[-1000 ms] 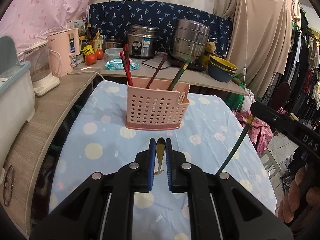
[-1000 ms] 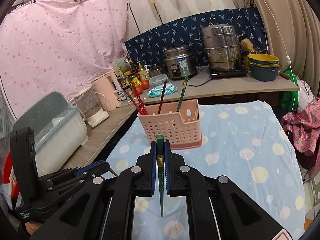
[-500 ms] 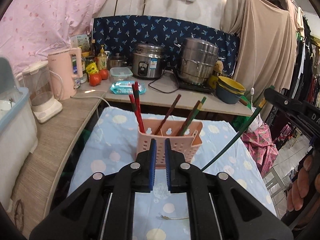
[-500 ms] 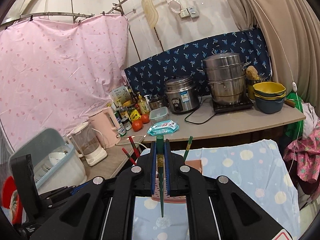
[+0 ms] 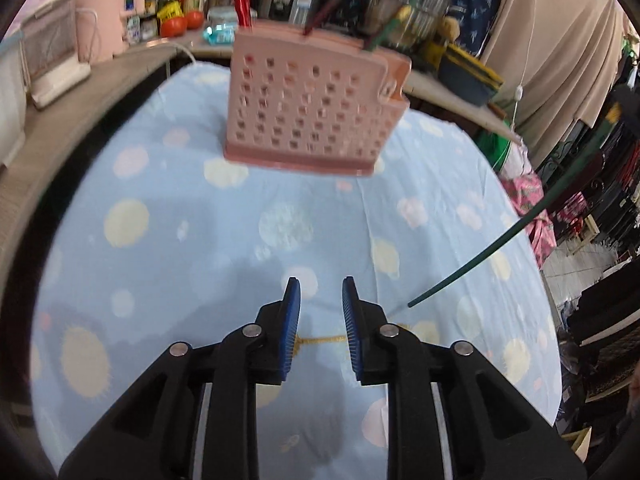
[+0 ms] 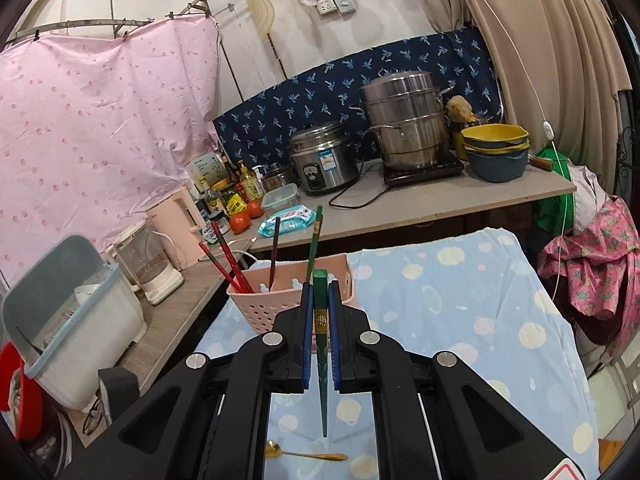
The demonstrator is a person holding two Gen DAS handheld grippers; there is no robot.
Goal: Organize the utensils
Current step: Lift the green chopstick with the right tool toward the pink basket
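Observation:
My left gripper (image 5: 321, 282) hangs low over the blue dotted tablecloth (image 5: 180, 216), its jaws opening. The gold spoon (image 5: 324, 338) lies flat on the cloth under the gap, and the pads do not touch it. Beyond stands the pink perforated basket (image 5: 308, 108), holding red chopsticks (image 6: 226, 260), a dark one and a green one. My right gripper (image 6: 320, 286) is shut on a green chopstick (image 6: 323, 400), tip pointing down, in front of the basket (image 6: 256, 300). The spoon (image 6: 304, 455) lies below that tip. The chopstick's shaft (image 5: 480, 256) enters the left wrist view from the right.
A wooden counter (image 6: 440, 204) behind the table carries a rice cooker (image 6: 324, 156), a steamer pot (image 6: 404, 120), stacked bowls (image 6: 494, 148), tomatoes and bottles. A pink kettle (image 6: 176, 220) and a grey dish box (image 6: 72, 320) stand along the left. Clothes hang past the table's right edge.
My left gripper has come down close to the cloth over the spoon, and its jaws have spread apart. My right gripper, still holding the green chopstick, has shifted sideways.

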